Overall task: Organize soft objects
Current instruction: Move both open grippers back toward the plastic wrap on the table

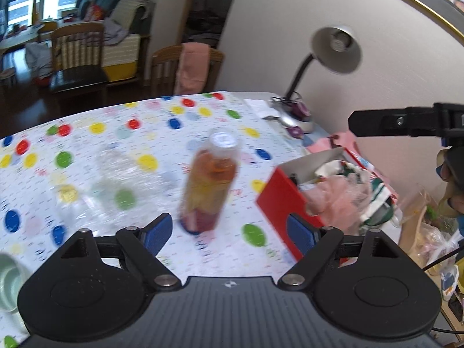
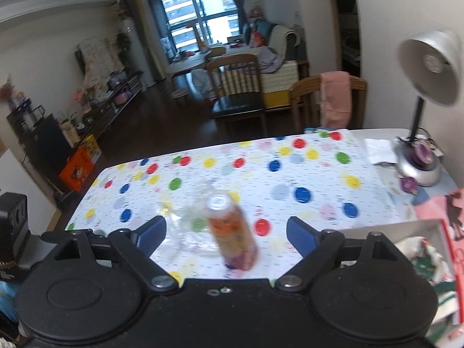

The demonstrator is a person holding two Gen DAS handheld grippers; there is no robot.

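Observation:
A red cardboard box (image 1: 282,200) stands at the table's right side, filled with soft things: pink plastic wrap (image 1: 336,194) and green-and-white cloth (image 1: 377,194). The box also shows in the right wrist view (image 2: 452,264). A crumpled clear plastic bag (image 1: 116,168) lies on the dotted tablecloth, left of an upright orange drink bottle (image 1: 208,179); both show in the right wrist view, the bag (image 2: 191,223) and the bottle (image 2: 232,232). My left gripper (image 1: 229,232) is open and empty, above the table near the bottle. My right gripper (image 2: 226,232) is open and empty, with the bottle between its fingers' lines.
A silver desk lamp (image 1: 333,49) stands at the table's far right corner, with purple items at its base (image 2: 417,168). A pale green bowl (image 1: 8,284) sits at the near left. Wooden chairs (image 2: 327,101) stand beyond the table. Bags crowd the right side (image 1: 429,226).

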